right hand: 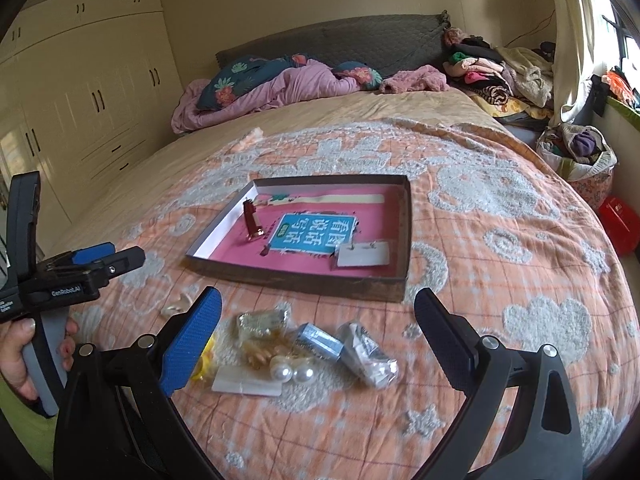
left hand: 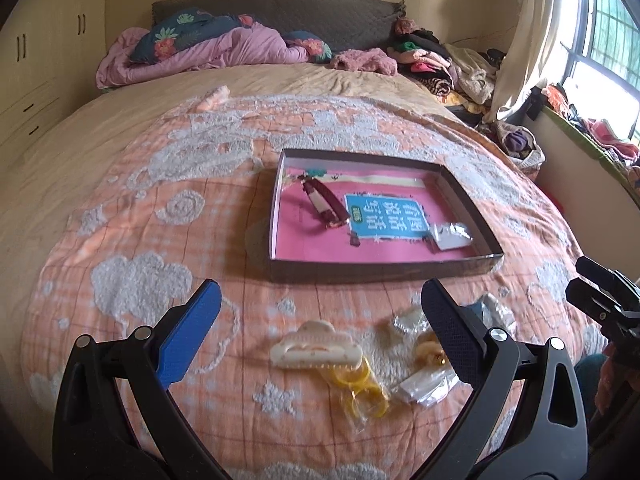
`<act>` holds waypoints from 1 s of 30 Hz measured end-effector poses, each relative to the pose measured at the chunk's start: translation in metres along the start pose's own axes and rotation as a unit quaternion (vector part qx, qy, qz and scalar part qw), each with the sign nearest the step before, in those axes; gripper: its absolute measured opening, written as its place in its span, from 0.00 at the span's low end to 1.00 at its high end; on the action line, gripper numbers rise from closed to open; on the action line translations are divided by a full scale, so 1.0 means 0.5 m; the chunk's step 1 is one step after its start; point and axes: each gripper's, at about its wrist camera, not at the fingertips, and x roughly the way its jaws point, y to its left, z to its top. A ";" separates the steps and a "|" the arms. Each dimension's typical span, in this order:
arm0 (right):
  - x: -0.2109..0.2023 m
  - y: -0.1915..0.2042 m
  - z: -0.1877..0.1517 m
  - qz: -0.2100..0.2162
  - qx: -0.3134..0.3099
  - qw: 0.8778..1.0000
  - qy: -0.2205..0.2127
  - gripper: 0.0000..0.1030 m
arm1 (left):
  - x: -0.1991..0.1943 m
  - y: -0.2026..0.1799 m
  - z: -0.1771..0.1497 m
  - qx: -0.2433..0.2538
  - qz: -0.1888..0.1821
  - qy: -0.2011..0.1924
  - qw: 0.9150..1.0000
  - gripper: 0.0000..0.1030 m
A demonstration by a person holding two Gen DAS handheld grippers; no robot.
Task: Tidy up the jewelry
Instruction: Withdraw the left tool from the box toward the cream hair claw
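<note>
A shallow brown box point(left hand: 380, 270) point(right hand: 296, 280) with a pink lining lies on the orange quilt. In it are a dark red hair clip point(left hand: 324, 202) point(right hand: 251, 222) and a small clear packet on a card point(left hand: 452, 236) point(right hand: 362, 256). In front of the box lies a loose heap: a cream claw clip point(left hand: 314, 346), yellow rings in plastic point(left hand: 362, 390), pearl earrings point(right hand: 292, 372), a blue packet point(right hand: 320, 340) and clear packets point(right hand: 370, 354). My left gripper point(left hand: 322, 334) is open and empty above the claw clip. My right gripper point(right hand: 316, 338) is open and empty above the heap.
The bed holds a pink duvet and floral pillows point(left hand: 192, 46) at the head and piled clothes point(left hand: 440, 60) at the far right. Wardrobes point(right hand: 80, 92) stand left. A bag of clothes point(right hand: 576, 156) and a red object point(right hand: 620, 220) are on the floor at the right.
</note>
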 end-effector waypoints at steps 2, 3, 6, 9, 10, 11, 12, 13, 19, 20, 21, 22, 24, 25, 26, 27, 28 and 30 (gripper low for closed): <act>0.000 0.004 -0.009 0.005 0.001 1.000 0.005 0.94 | -0.001 0.002 -0.007 -0.002 -0.001 0.002 1.000 0.91; 0.001 0.006 -0.014 0.008 0.002 1.000 0.008 0.94 | 0.000 0.003 -0.010 -0.003 -0.001 0.003 1.000 0.91; 0.002 0.011 -0.024 0.012 0.000 1.000 0.013 0.94 | 0.000 0.004 -0.019 -0.004 -0.001 0.008 1.000 0.91; 0.005 0.014 -0.033 0.013 -0.001 1.000 0.018 0.94 | 0.000 0.004 -0.029 -0.004 -0.004 0.011 1.000 0.91; 0.006 0.013 -0.036 0.014 -0.001 1.000 0.019 0.94 | 0.000 0.004 -0.032 -0.003 -0.003 0.013 1.000 0.91; 0.007 0.013 -0.041 0.015 0.000 1.000 0.022 0.94 | 0.001 0.004 -0.036 -0.002 -0.002 0.014 1.000 0.91; 0.009 0.012 -0.046 0.016 0.002 1.000 0.026 0.94 | 0.002 0.005 -0.040 -0.003 -0.001 0.016 1.000 0.91; 0.011 0.012 -0.049 0.016 0.003 0.999 0.029 0.94 | 0.003 0.004 -0.042 -0.004 -0.002 0.017 1.000 0.91; 0.025 0.015 -0.068 0.021 0.005 0.999 0.045 0.94 | 0.016 0.000 -0.069 0.004 -0.001 0.032 0.999 0.91; 0.027 0.017 -0.070 0.021 0.004 0.999 0.047 0.94 | 0.017 -0.001 -0.072 0.005 0.000 0.034 0.999 0.91; 0.029 0.019 -0.073 0.023 0.004 0.999 0.049 0.94 | 0.019 -0.001 -0.075 0.005 -0.001 0.037 0.999 0.91; 0.031 0.019 -0.074 0.024 0.004 0.998 0.051 0.94 | 0.021 0.000 -0.079 0.005 -0.001 0.039 0.999 0.91; 0.034 0.022 -0.078 0.028 0.004 0.998 0.056 0.94 | 0.027 0.001 -0.086 0.005 -0.001 0.045 0.999 0.91; 0.037 0.024 -0.081 0.029 0.004 0.998 0.060 0.94 | 0.028 0.001 -0.089 0.006 -0.001 0.046 0.999 0.91; 0.040 0.025 -0.083 0.029 0.003 0.998 0.063 0.94 | 0.032 0.002 -0.093 0.006 -0.001 0.049 0.999 0.91; 0.043 0.027 -0.087 0.032 0.003 0.997 0.067 0.94 | 0.034 0.003 -0.096 0.005 -0.001 0.052 0.999 0.91; 0.046 0.029 -0.090 0.033 0.003 0.997 0.070 0.94 | 0.036 0.004 -0.099 0.004 -0.002 0.054 0.999 0.91; 0.054 0.031 -0.096 0.035 0.003 0.997 0.076 0.94 | 0.044 0.007 -0.106 0.004 0.000 0.058 0.998 0.91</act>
